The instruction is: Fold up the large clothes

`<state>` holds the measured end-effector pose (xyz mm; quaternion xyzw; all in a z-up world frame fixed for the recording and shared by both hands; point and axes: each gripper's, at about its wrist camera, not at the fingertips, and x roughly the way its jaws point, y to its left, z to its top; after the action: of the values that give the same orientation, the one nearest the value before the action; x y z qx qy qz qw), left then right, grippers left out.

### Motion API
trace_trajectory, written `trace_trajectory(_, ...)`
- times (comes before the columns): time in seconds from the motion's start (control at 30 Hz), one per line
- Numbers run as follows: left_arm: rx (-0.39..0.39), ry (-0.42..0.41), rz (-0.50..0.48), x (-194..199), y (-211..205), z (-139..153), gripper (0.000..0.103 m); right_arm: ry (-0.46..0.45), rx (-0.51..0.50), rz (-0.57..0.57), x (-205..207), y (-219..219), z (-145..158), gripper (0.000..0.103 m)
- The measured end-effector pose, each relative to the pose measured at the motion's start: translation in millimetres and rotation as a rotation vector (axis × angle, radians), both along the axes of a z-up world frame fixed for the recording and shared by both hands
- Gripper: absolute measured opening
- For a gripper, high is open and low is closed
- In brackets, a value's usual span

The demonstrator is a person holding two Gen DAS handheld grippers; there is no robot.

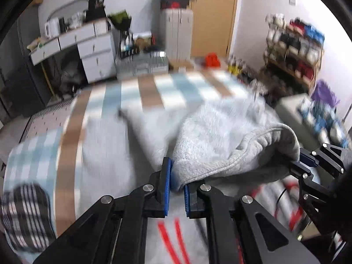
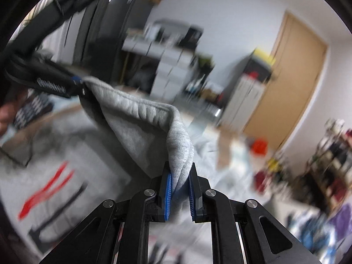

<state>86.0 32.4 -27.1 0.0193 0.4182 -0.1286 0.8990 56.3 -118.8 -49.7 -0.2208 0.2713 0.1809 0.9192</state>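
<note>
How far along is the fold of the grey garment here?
Midway, it seems. Done: the grey garment lies spread on the checked blanket. In hand: the left gripper and right gripper are each shut on its ribbed hem, lifted so the fleecy inside shows. Left: laying that edge down; no finished fold is visible yet.

Sweatshirt spread on bed, its hem lifted above the rest of it. Left tongs hold hem's left end; right tongs hold opposite end, hem stretched betw. the two. Folded cloth on bed, far left of sweatshirt. Behind bed: drawers at left, door centre, shelf rack at right.
</note>
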Motion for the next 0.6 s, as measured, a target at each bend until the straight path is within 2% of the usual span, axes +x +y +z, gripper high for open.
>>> trace_trajectory(0.07, -0.018, 0.059, 0.011, -4, 6, -22, 0.006, 0.096, -0.05, 0.033, -8, 8, -26, 0.013)
trace_trajectory(0.2, -0.073, 0.101, 0.044, -12, 17, -42, 0.009, 0.15, -0.174, 0.082, -26, 19, -53, 0.014)
trace_trajectory(0.27, -0.104, 0.105, 0.023, -18, 20, -38, 0.016, 0.155, -0.241, 0.091, -37, 22, -59, 0.016)
trace_trajectory(0.33, -0.131, 0.151, -0.033, -22, 15, -37, 0.025, 0.188, -0.265, 0.083, -42, 19, -60, 0.023)
trace_trajectory(0.37, -0.132, 0.172, -0.063, -31, 13, -38, 0.029, 0.223, -0.239, 0.089, -45, 15, -58, 0.027)
trace_trajectory(0.4, -0.128, 0.177, -0.087, -37, 12, -39, 0.03, 0.255, -0.205, 0.094, -46, 11, -56, 0.039)
trace_trajectory(0.43, -0.124, 0.172, -0.102, -44, 11, -37, 0.03, 0.313, -0.135, 0.103, -48, 4, -50, 0.056)
trace_trajectory(0.5, -0.109, 0.154, -0.132, -52, 9, -32, 0.03, 0.437, 0.072, 0.132, -50, -16, -30, 0.073)
trace_trajectory(0.6, -0.119, 0.132, -0.142, -56, 11, -22, 0.03, 0.476, 0.254, 0.133, -53, -43, 3, 0.078)
